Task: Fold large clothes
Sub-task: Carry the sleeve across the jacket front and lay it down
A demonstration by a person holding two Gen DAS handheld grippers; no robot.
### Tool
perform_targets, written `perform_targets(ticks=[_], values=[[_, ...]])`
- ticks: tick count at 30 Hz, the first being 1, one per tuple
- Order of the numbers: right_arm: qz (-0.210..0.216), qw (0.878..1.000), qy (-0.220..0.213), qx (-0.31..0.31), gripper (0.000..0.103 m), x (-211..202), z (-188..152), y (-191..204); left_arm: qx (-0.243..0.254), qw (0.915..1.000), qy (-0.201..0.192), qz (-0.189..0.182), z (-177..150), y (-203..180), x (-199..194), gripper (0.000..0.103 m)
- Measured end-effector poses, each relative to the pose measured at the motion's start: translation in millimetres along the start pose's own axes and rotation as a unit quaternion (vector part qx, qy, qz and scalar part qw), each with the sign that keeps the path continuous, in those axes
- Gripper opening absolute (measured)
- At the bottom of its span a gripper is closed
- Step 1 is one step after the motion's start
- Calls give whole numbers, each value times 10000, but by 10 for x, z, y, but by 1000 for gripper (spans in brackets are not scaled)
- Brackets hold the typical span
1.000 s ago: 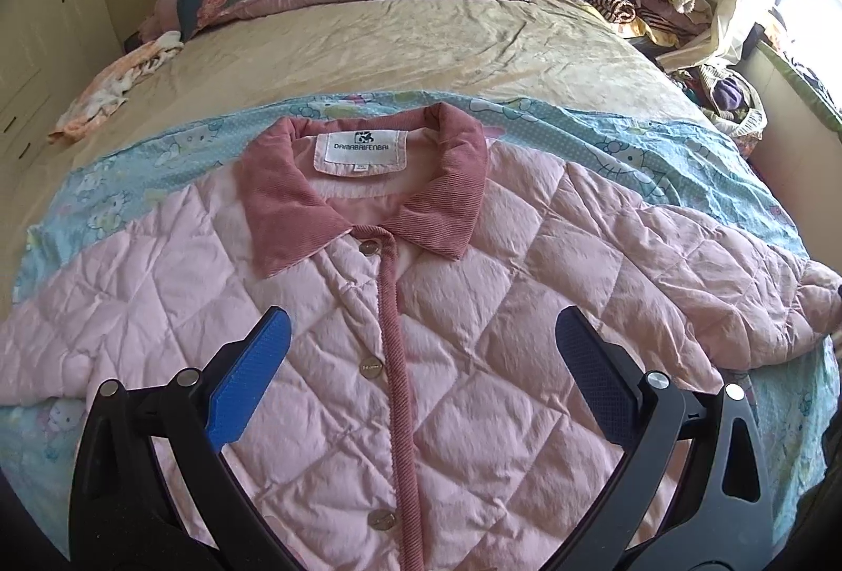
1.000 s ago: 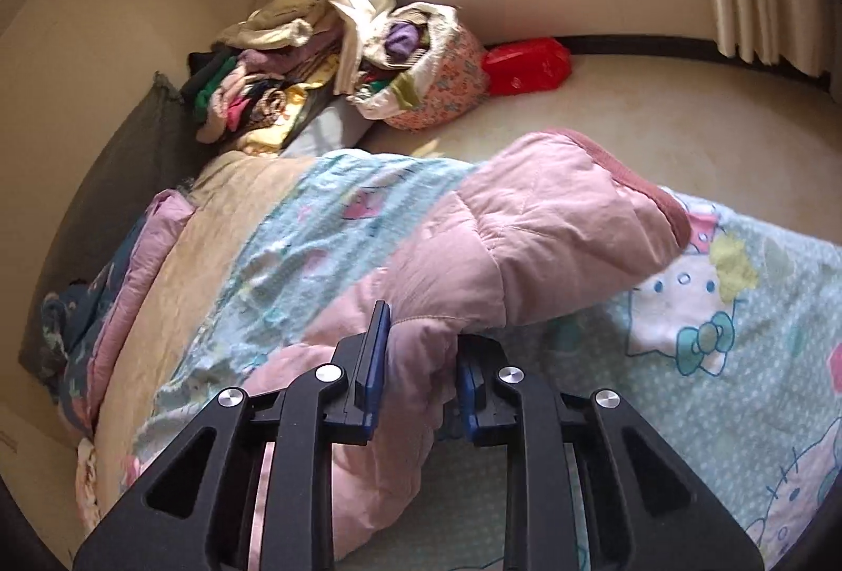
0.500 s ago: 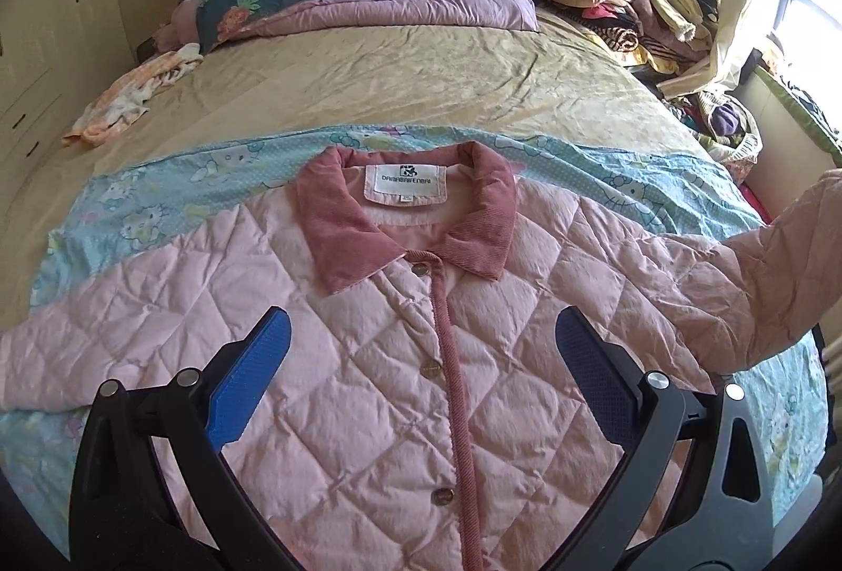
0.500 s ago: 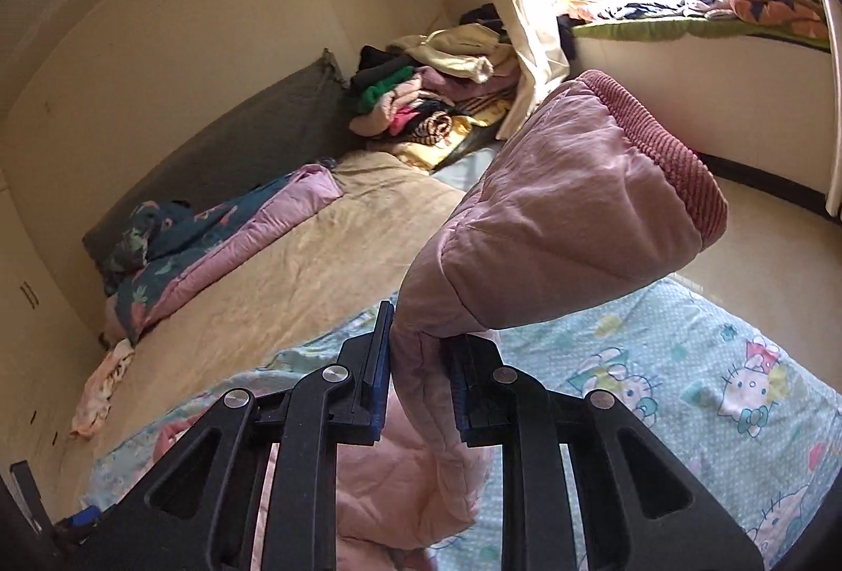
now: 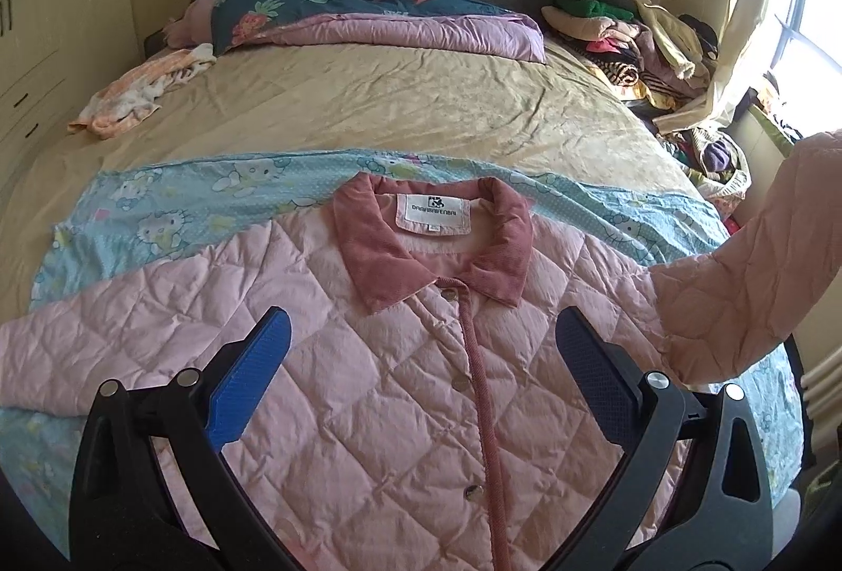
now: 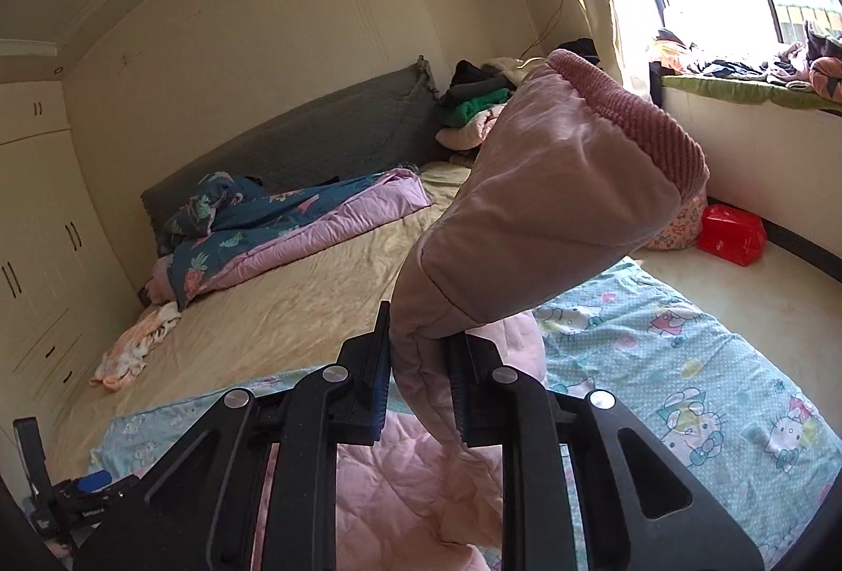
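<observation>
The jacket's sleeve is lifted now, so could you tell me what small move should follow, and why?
Probably carry the sleeve inward across the jacket's buttoned front: the right hand-held gripper is shut on it, raised off the bed, while the body lies flat.

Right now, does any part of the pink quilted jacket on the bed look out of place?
Yes. The jacket's right-hand sleeve is not flat: the right gripper is shut on it and holds it in the air, cuff uppermost. The pink quilted jacket otherwise lies spread and buttoned on the blue cartoon-print sheet.
</observation>
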State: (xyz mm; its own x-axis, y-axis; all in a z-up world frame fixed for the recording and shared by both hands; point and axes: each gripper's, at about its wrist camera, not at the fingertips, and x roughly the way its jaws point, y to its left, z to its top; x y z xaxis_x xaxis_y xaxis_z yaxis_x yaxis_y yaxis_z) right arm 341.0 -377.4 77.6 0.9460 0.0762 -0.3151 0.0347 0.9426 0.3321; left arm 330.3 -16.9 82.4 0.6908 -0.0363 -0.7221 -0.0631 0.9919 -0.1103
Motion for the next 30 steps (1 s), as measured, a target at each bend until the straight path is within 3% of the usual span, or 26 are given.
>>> perform_targets(ticks=[18,30], values=[[955,9934,363,-523,18,331,-339,1247,-452,9983,-16,-357,-30,526,-35,95],[1332,9853,738,-778,18,707,-844,2020,-814,9954,-33,-506,-93,967,-63,95]])
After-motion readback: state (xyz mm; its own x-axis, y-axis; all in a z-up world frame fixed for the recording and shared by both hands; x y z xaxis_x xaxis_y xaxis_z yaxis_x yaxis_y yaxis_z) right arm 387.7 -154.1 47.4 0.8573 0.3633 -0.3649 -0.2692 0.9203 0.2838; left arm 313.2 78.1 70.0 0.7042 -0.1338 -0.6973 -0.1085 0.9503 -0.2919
